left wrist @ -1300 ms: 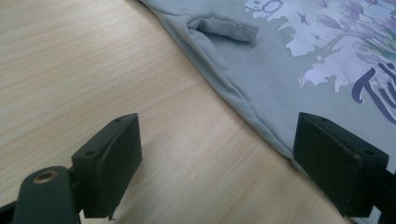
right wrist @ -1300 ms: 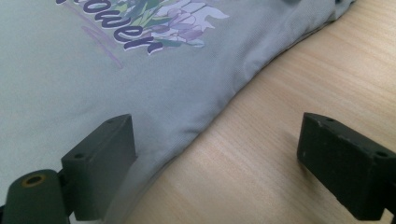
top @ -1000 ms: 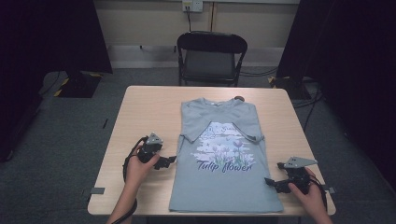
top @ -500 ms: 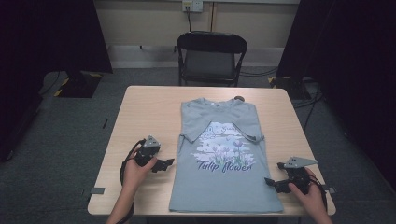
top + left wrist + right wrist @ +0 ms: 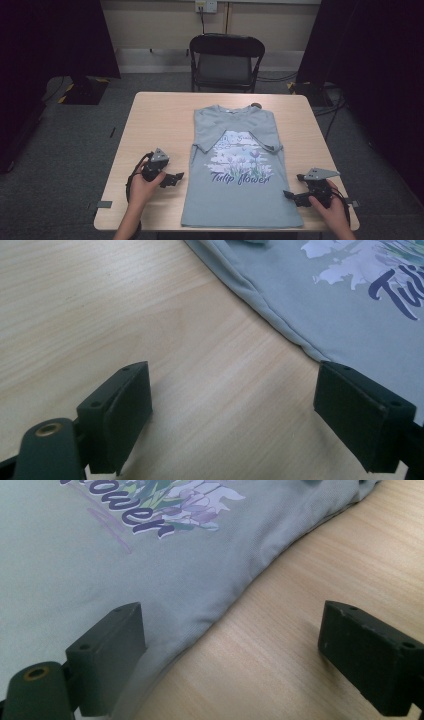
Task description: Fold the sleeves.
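Chair (image 5: 226, 57) appears from above; left gripper view reveals shirt hem (image 5: 280, 322) stitching.

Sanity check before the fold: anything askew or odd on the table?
Nothing stands out. The T-shirt lies flat, print up, with both sleeves already folded in. The left gripper and right gripper sit open at its side edges, holding nothing. A small dark object rests by the collar.
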